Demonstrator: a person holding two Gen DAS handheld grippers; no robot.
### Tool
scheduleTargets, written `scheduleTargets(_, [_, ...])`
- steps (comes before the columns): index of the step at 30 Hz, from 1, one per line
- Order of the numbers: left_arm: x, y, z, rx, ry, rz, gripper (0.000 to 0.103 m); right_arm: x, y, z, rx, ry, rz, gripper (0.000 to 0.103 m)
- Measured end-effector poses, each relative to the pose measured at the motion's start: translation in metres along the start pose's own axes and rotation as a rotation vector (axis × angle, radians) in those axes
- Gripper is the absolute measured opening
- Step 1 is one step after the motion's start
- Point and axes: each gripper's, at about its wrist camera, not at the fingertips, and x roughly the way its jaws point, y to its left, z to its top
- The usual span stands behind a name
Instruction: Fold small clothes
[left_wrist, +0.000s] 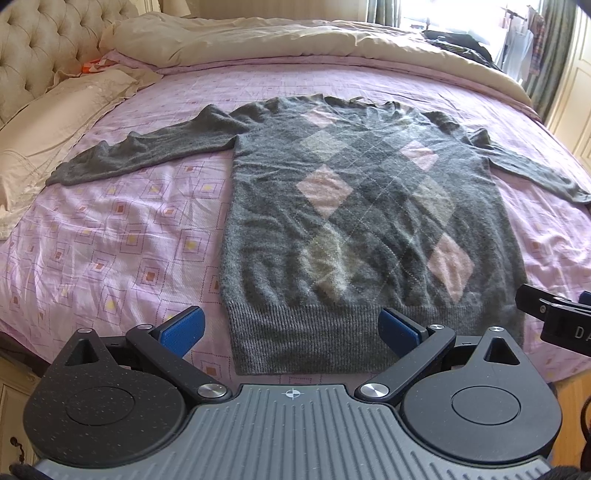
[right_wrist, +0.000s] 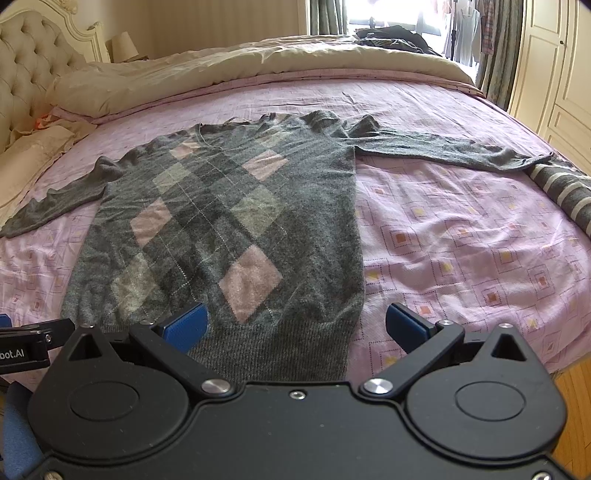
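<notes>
A grey sweater (left_wrist: 369, 221) with pink and pale diamonds lies flat and face up on the bed (left_wrist: 110, 240), its ribbed hem at the near edge and its neck toward the far side. Both sleeves are spread out sideways: one reaches toward the headboard (left_wrist: 33, 55) end, the other toward the foot end, where its cuff lies just beside a striped garment (right_wrist: 565, 188) at that edge. The sweater is unfolded, with light wrinkles across the body.

The left gripper (left_wrist: 291, 328) hovers over the near edge with its blue pads (left_wrist: 183, 328) spread wide, holding nothing; the hem's corner on the headboard side sits between them. The right gripper (right_wrist: 295, 326) hangs beside it, fingers likewise released and empty, with the hem's other corner between its pads (right_wrist: 404, 325). Whether either pad touches the knit, I cannot tell. Each gripper shows at the margin of the other's view.

A beige duvet (left_wrist: 258, 40) is bunched along the far edge, with pillows (left_wrist: 55, 122) by the headboard. Dark clothes (right_wrist: 391, 37) lie on the duvet near the window (right_wrist: 388, 14), and a wardrobe (right_wrist: 554, 66) stands past the foot end.
</notes>
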Motion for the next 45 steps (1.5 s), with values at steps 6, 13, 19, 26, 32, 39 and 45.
scheduleTargets(6, [0.0, 0.001, 0.0, 0.0, 0.003, -0.003, 0.101, 0.001, 0.0, 0.0, 0.008, 0.005, 0.006, 0.102])
scheduleTargets(13, [0.001, 0.002, -0.001, 0.001, 0.006, 0.001, 0.101, 0.003, 0.0, 0.0, 0.019, 0.018, 0.02, 0.102])
scheduleTargets(19, [0.003, 0.003, 0.0, 0.001, 0.013, 0.001, 0.101, 0.007, 0.0, -0.001, 0.03, 0.033, 0.032, 0.102])
scheduleTargets(26, [0.006, 0.003, 0.0, -0.005, 0.017, -0.002, 0.101, 0.01, 0.0, -0.001, 0.042, 0.045, 0.047, 0.102])
scheduleTargets(32, [0.009, 0.011, 0.005, -0.035, -0.016, -0.018, 0.101, 0.016, 0.005, 0.002, 0.039, 0.051, 0.071, 0.102])
scheduleTargets(39, [0.022, 0.037, 0.012, -0.121, -0.025, -0.073, 0.101, 0.034, 0.016, 0.013, 0.021, 0.069, 0.162, 0.102])
scheduleTargets(45, [0.04, 0.076, 0.026, -0.216, -0.042, -0.153, 0.101, 0.051, 0.029, 0.033, 0.011, 0.048, 0.223, 0.102])
